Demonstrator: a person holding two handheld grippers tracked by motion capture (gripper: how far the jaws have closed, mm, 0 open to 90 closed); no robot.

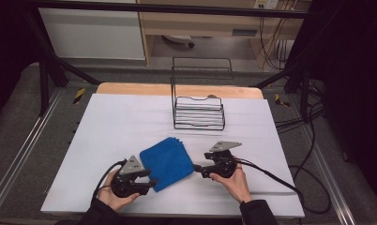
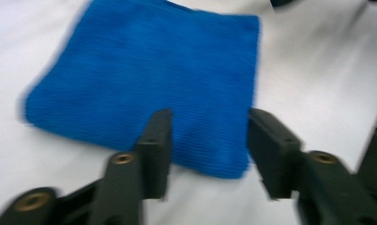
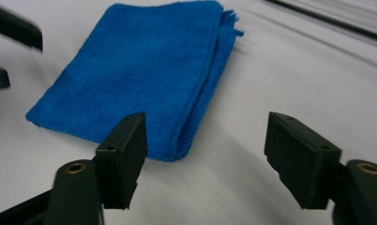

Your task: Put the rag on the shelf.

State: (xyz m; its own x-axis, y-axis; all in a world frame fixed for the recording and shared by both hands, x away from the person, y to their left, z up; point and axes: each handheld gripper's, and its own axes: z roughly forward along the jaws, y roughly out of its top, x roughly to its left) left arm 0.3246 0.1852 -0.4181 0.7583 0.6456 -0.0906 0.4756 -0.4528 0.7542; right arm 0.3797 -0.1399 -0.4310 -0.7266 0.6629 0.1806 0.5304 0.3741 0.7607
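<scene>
**Blue cloth, both claws closing in on its near corners**

Blue terry is what you are working: the folded cloth (image 1: 167,161) lies flat on the white table cover (image 1: 111,122), in the lower middle of the high view, with the wire rack (image 1: 198,110) well apart from it in the upper middle.

Start at the left of the frame. Your left gripper (image 1: 153,183) sits at the cloth's lower left corner, pointing right. In the left gripper view its jaws stand part open with the cloth's near edge (image 2: 210,161) between them, and no pad looks pressed on the fabric, so nothing is held there. That picture is blurred, so I cannot tell whether a jaw tip brushes the cloth. I judge you should slide the lower jaw under all the layers before squeezing, or you will lift just the top ply.

Move to the right. Your right gripper (image 1: 196,168) points left at the cloth's right edge, tips just beside it. In the right gripper view the jaws are apart and empty, the folded corner (image 3: 179,147) lying just ahead of the left jaw, not between the two. Shift that claw toward the fold so the stacked edges sit squarely in the gap.

Pinch both corners at the same depth, I think, so the cloth comes up level without unfolding.
</scene>
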